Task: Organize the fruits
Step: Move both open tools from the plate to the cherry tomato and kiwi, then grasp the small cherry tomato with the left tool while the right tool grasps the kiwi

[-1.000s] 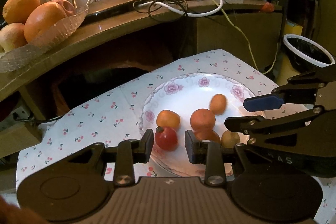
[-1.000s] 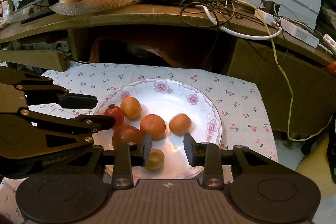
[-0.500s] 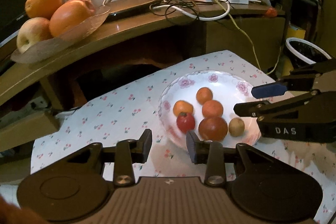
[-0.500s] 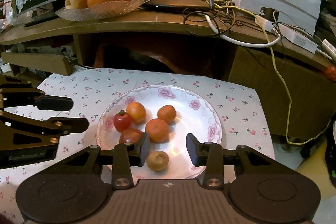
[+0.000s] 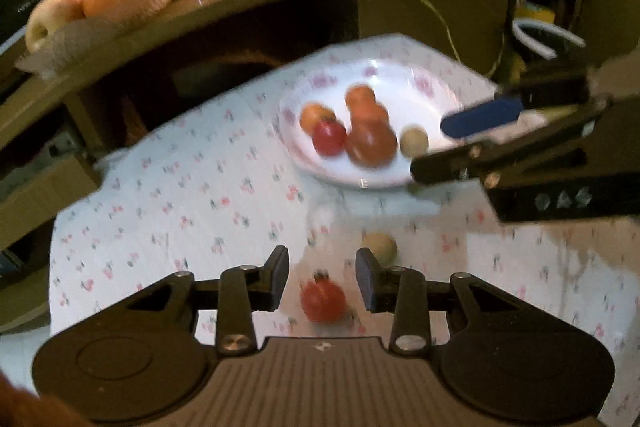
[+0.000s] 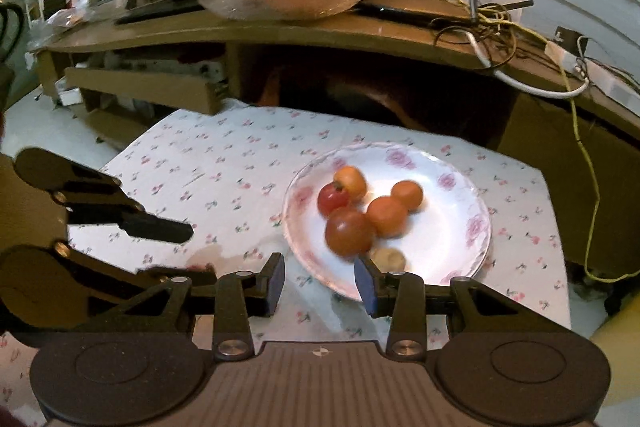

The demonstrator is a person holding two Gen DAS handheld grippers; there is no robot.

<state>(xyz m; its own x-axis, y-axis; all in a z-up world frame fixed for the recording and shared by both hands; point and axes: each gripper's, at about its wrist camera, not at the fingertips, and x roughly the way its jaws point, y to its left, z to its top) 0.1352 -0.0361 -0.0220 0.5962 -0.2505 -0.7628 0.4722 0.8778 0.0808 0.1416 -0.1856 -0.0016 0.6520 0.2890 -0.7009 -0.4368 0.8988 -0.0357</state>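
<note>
On the flowered cloth [image 6: 224, 163]: a white plate [image 6: 478, 227] with pink roses on its rim sits toward the right side, flat on the cloth.
Fruit on the plate: six pieces, all in the left half, and most touch a neighbour.
Large tomato [image 6: 349, 231]: nearest the front, and it touches a small orange [image 6: 387, 215].
Small red tomato [image 6: 332, 198]: behind the large one, just beside a yellow-orange fruit [image 6: 351, 182].
Second small orange [image 6: 407, 195]: at the back, close to the first.
Tan round fruit [image 6: 388, 259]: at the plate's front edge, partly hidden by a finger of the right gripper.
Right gripper [image 6: 320, 283]: its jaws are spread wide with nothing between them; it hovers over the plate's near-left rim.
Left gripper [image 5: 322, 279]: jaws also wide apart and empty, over the cloth well left of the plate.
Below the left gripper: a red round shape [image 5: 323, 301] and a tan one [image 5: 380, 247] show on a shiny patch; the blur makes it impossible to tell fruit from reflection.
Wooden shelf [image 6: 320, 31] behind: a glass dish [image 6: 280, 7] holds oranges and apples, with tangled cables [image 6: 480, 23] to its right.
</note>
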